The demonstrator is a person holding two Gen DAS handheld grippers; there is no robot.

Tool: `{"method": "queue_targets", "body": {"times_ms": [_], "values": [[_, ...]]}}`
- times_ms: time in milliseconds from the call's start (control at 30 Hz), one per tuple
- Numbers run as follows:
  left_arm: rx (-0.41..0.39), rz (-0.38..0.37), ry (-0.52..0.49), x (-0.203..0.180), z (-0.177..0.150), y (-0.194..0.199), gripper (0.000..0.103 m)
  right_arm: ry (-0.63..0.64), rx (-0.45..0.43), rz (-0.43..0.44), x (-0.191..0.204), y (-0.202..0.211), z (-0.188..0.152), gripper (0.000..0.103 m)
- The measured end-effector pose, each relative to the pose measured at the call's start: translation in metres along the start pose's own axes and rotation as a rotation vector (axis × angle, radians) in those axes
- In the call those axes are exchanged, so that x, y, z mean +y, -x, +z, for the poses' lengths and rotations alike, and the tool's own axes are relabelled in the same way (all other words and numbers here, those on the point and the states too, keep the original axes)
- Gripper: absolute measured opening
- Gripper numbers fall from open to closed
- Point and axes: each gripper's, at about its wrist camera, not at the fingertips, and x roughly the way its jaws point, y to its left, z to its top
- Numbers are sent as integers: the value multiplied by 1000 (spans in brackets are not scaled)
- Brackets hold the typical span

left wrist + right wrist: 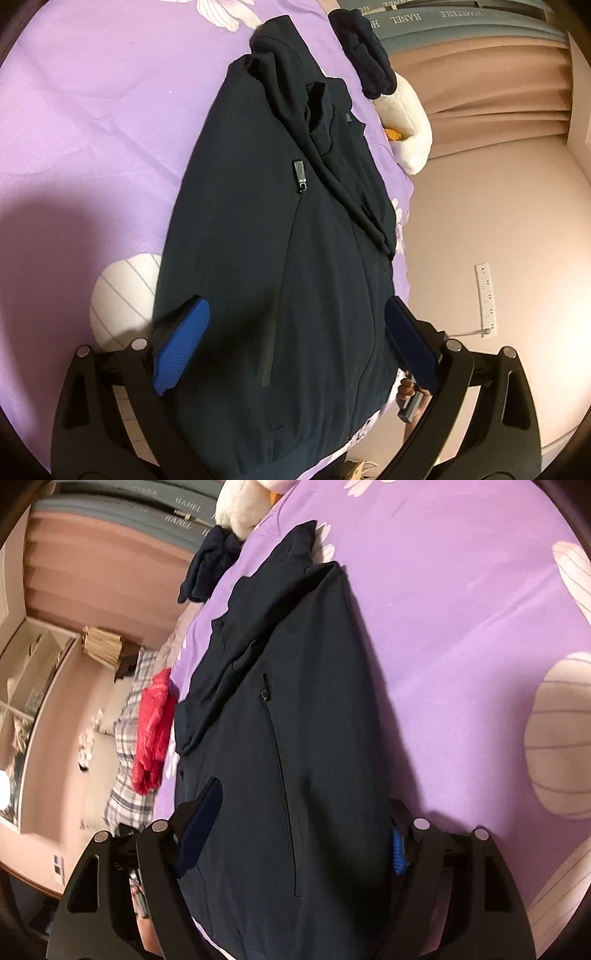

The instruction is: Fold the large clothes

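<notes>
A dark navy zip jacket (266,236) lies flat on the purple flowered bedsheet (92,110), sleeves folded across its front, hood end far from me. It also shows in the right wrist view (288,709). My left gripper (295,332) is open, its blue pads (183,343) spread wide over the jacket's hem end, with nothing between them but the cloth below. My right gripper (306,819) is open too, its fingers straddling the hem end from the other side; the right blue pad (397,849) is partly hidden behind the jacket's edge.
A small dark garment (365,62) and a white plush toy (406,125) lie at the far end of the bed. A red cloth (155,731) and checked fabric (129,746) lie by the bed's edge. Curtains (480,81) and a wall power strip (485,299) stand beyond.
</notes>
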Motion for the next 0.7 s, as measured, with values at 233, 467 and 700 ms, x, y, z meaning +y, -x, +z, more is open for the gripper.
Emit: {"method": "queue_targets", "body": {"times_ms": [233,467,700], "values": [[-6,49,-31,4,-22,26,97,50,64,-6,3,14,-25,77],[1,26,-8,9,-49,44,97,99,148,-41,9,31,-55,77],[-10,38,22,13,-52,52,97,113,170,-57,11,37,-62,77]]}}
